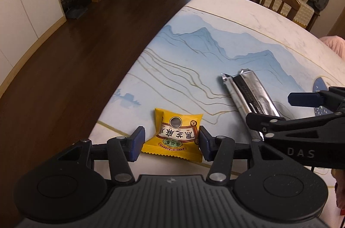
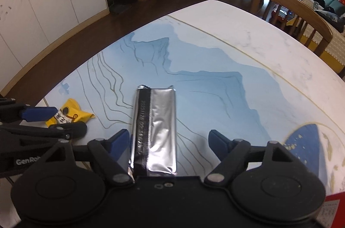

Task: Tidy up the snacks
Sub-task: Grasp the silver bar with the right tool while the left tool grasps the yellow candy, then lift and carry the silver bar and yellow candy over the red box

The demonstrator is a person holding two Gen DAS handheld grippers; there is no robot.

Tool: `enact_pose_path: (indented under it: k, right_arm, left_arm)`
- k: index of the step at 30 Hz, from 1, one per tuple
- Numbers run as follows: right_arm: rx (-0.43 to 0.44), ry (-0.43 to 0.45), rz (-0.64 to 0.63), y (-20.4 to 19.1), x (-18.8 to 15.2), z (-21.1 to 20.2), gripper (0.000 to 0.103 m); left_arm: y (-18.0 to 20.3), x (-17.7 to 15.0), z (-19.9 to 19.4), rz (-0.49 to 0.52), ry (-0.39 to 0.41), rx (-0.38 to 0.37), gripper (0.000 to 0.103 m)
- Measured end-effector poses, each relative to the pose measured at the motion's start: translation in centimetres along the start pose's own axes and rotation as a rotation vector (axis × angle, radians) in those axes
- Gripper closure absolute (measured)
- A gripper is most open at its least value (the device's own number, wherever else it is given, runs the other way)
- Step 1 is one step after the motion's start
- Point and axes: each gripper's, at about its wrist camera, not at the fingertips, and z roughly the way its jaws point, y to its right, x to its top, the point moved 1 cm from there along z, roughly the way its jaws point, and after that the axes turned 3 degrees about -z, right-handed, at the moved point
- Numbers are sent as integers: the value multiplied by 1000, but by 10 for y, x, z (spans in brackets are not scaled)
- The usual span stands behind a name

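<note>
Yellow packet (image 1: pixel 175 137) bears Chinese characters, upside down.

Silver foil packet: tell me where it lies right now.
The silver foil packet lies flat on the painted table, between the right gripper's open fingers, with the yellow snack packet to its left.

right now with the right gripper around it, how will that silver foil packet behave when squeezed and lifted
The silver foil packet looks crinkled and puffy, so it will probably dent under the pads. Its shiny film may be slippery. Long and narrow, gripped near one end, its far end could sag, though it seems light.
</note>
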Motion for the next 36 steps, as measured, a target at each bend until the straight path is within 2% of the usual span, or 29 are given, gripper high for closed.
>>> enact_pose_path:
  k: [3,10,11,13,23,30,36]
  right_arm:
    - [-11,-6,-40,-8,1,4,28]
    - [-21,4,-123,-25,1,7,52]
    - [-17,2,-121,-26,1,7,58]
    - [2,-1,-105,-26,2,6,61]
    - [-13,14,-4,-21,-15,-24,61]
    - [-41,52,78,-10,-33,-72,61]
    - [-94,95,160,5,-51,-122,61]
  left_arm:
    - [-6,0,-1,-20,-7,-23,51]
    - [-11,-3,-4,-26,-11,-63,52]
    - [-12,-3,-5,-28,-12,-66,52]
    - [-12,-4,-6,-32,-12,-66,52]
    - [-12,-8,-18,-20,-19,-97,52]
    - [-1,-14,-42,21,-20,-150,52]
    - [23,-15,-70,84,-8,-231,52]
